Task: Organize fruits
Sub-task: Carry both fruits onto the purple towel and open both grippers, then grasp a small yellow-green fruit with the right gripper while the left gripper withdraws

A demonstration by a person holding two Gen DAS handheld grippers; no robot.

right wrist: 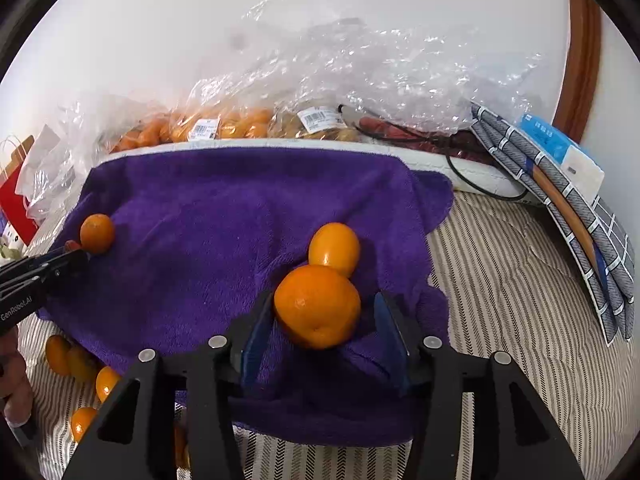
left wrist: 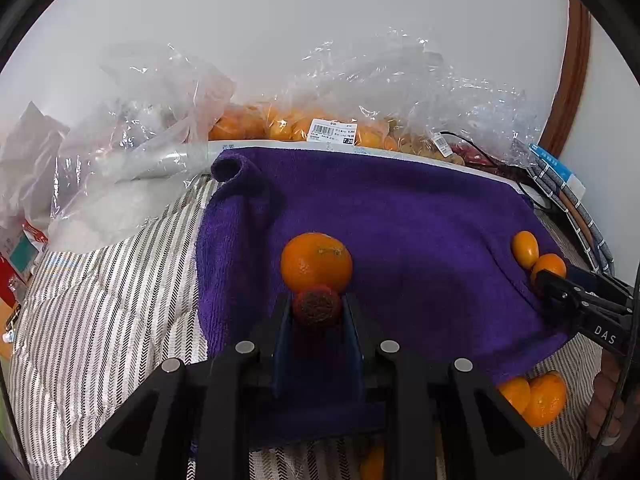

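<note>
The left gripper (left wrist: 318, 310) is clenched on a small, dark red, rough-skinned round fruit (left wrist: 317, 306), pinched between its blue-padded fingertips, and that fruit sits low over the purple terry towel (left wrist: 400, 216), touching or just short of a large round orange mandarin (left wrist: 316, 262) straight ahead along the finger axis. So the placing spot lies directly forward of the left hand, with the mandarin as the near neighbour; any further push forward would probably roll it. The right gripper (right wrist: 320, 320) is released, its jaws spread wide to either side of a second round orange mandarin (right wrist: 317, 306) that rests on the rumpled right edge of the towel; the left pad looks close to or against the skin, while the right pad stands clear. Just beyond it, touching, lies a smaller smooth yellow-orange oval fruit (right wrist: 334, 249), its long axis running roughly away from the camera. Both grippers point toward the wall, level and low over the towel, the right one entering from the towel's right side. More loose orange fruits (right wrist: 76, 360) lie off the towel on the striped quilted bedcover (right wrist: 500, 300), nearer the left hand. Clear plastic bags of fruit (left wrist: 300, 124) line the far edge.
</note>
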